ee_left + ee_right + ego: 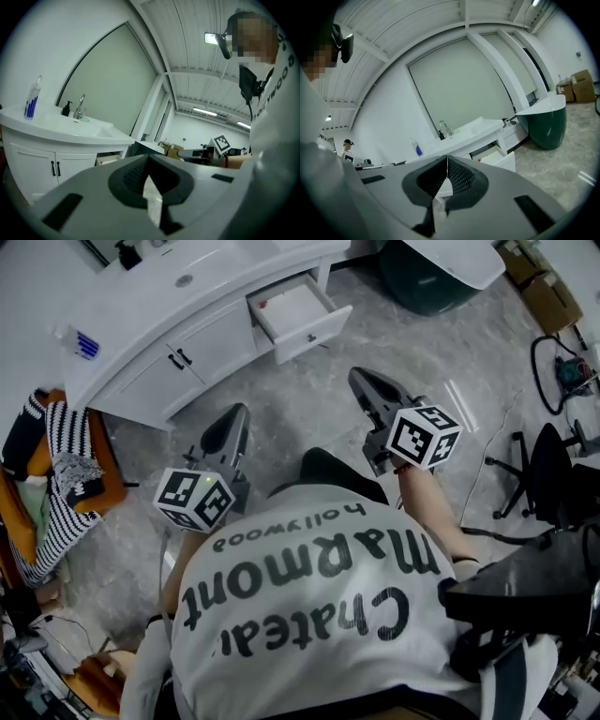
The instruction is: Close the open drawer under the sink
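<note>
The white rectangular drawer (298,307) stands pulled out of the white curved vanity (141,329). In the head view it is at the vanity's right end, just under the counter's edge, beside a pair of white cabinet doors with black bar handles (178,359). Its front panel bears a small knob and juts out over the grey marbled floor (309,418). The sink (184,280) is set in the counter above the doors. A chrome tap (80,105) and a dark soap dispenser (68,108) stand at its back edge. A clear bottle with a blue label (82,341) stands near the counter's left end.

The right gripper (359,377) hangs over the floor in front of the drawer, apart from it and pointed roughly at the front panel. Its jaws are closed tip to tip with nothing between them. The left gripper (238,413) is over the floor in front of the cabinet doors, also clear of the vanity. Its jaws likewise meet at the tips and hold nothing.

The person's white printed shirt (319,606) fills the lower part of the head view. Past the vanity's right end stands a dark green rounded tub with a white rim (431,282), and beyond it are brown cardboard boxes (539,287). A black office chair (548,474) stands at the floor's right side. A black-and-white striped cloth (56,474) lies on an orange seat off the vanity's left end.
</note>
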`<move>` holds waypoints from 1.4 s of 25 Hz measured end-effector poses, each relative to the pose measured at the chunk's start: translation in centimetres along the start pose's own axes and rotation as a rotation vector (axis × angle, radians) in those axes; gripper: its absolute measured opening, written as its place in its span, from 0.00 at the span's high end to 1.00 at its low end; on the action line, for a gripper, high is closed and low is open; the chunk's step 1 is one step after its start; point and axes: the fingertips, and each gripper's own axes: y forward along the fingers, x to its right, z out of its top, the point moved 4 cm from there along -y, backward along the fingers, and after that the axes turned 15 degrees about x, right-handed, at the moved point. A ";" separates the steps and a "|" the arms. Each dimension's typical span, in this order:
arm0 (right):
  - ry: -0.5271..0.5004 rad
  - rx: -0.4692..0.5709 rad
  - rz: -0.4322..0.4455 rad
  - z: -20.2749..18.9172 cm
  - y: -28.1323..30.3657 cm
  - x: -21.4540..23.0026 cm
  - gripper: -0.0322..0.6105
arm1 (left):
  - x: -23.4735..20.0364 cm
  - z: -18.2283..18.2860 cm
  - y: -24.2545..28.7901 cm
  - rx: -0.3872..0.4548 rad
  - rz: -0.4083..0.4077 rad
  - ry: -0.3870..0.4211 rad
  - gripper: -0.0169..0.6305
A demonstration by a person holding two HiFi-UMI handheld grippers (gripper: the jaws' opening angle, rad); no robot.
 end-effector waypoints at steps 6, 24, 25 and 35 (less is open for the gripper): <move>0.019 -0.001 -0.042 -0.4 1.6 2.9 0.93 | -0.6 -0.6 2.8 0.037 -0.016 -0.012 0.96; 0.043 -0.182 -0.009 -2.5 14.3 16.2 0.93 | -7.8 -3.5 15.6 0.033 0.146 -0.068 0.96; 0.034 -0.199 -0.005 -3.1 14.8 16.9 0.93 | -8.2 -4.0 16.0 0.016 0.156 -0.063 0.96; 0.077 -0.422 0.025 -10.9 20.1 24.4 0.93 | -11.9 -6.5 20.0 -0.048 0.278 -0.087 0.96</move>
